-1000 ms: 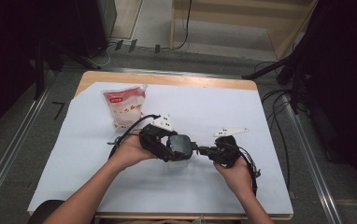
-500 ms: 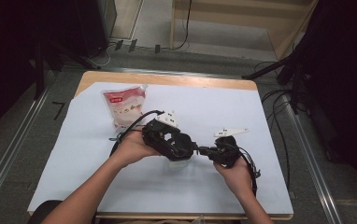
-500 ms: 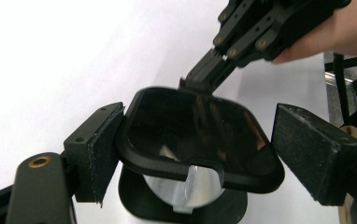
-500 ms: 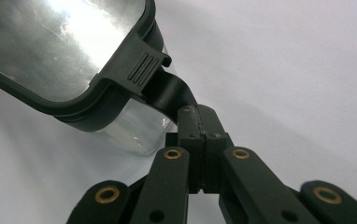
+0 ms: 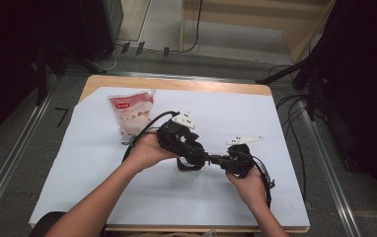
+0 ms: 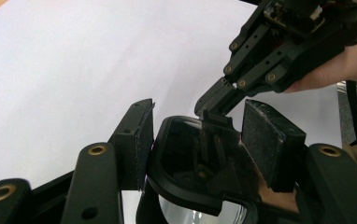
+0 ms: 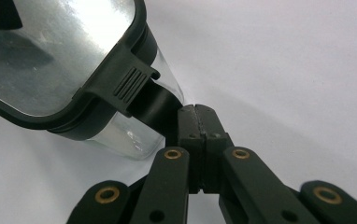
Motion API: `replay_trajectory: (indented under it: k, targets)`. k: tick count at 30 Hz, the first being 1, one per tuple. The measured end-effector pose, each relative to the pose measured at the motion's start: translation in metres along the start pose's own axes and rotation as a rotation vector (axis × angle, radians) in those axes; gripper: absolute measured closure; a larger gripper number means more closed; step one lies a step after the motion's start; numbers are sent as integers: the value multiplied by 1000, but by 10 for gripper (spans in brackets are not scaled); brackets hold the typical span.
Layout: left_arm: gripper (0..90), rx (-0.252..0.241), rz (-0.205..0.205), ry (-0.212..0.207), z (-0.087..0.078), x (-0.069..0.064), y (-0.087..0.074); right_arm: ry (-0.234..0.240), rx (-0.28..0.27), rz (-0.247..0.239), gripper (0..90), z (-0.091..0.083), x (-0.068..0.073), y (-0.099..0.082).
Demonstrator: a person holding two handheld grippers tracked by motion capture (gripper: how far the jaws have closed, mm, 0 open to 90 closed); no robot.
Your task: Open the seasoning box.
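A small clear container (image 5: 186, 166) with a black-rimmed lid (image 6: 190, 158) is in the middle of the white sheet. My left gripper (image 5: 192, 157) comes down over it. Its jaws have just been closing, and its pads (image 6: 138, 140) now press on both sides of the lid. In the left gripper view the left gripper (image 6: 197, 140) has the lid between its jaws. My right gripper (image 5: 214, 159) reaches in from the right and is shut on the lid's black latch tab (image 7: 151, 106). The container (image 7: 50, 56) shows tilted beside the right gripper (image 7: 196, 116).
A white and red pouch (image 5: 132, 111) lies at the back left of the white sheet (image 5: 275, 118), which covers a wooden table (image 5: 176, 84). Black cables (image 5: 144, 131) trail from both grippers. Metal rails (image 5: 324, 163) run along both sides on the floor.
The left hand has shifted slightly right and up over the container, and its jaws have narrowed onto the lid. The right hand has stayed still on the tab.
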State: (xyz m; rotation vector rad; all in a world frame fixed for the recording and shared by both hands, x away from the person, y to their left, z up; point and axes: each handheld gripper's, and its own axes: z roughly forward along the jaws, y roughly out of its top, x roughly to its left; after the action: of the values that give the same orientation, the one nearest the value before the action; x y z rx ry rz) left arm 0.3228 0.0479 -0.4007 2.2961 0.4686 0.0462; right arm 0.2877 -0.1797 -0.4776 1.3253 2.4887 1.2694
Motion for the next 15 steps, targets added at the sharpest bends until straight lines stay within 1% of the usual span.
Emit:
replay_trajectory:
  k: [1, 3, 4, 6, 7, 8, 9, 11, 12, 13, 15]
  targets:
    - [451, 2, 9, 1, 0, 0, 1, 1, -1, 1, 900, 0, 0, 0]
    - [451, 11, 8, 7, 1, 0, 3, 1, -1, 0, 900, 0, 0, 0]
    - [451, 10, 9, 2, 1, 1, 4, 0, -1, -1, 900, 0, 0, 0]
    - [455, 7, -11, 2, 3, 3, 7, 0, 0, 1, 900, 0, 0, 0]
    - [457, -1, -18, -8, 4, 3, 9, -1, 1, 3, 900, 0, -1, 0]
    - [460, -2, -8, -9, 5, 2, 12, -1, 3, 4, 900, 0, -1, 0]
    - [461, -3, 0, -2, 7, 1, 14, -1, 1, 5, 900, 0, -1, 0]
    - [461, -2, 4, -2, 10, 0, 18, -1, -5, 0, 900, -1, -1, 1]
    - [462, 8, 11, 0, 10, 0, 20, -1, -6, 1, 900, -1, 0, 1]
    - [463, 4, 3, -7, 11, -1, 22, -1, -7, -2, 900, -1, 0, 1]
    - [463, 4, 12, -6, 13, -2, 26, 3, -9, 1, 900, -1, -1, 1]
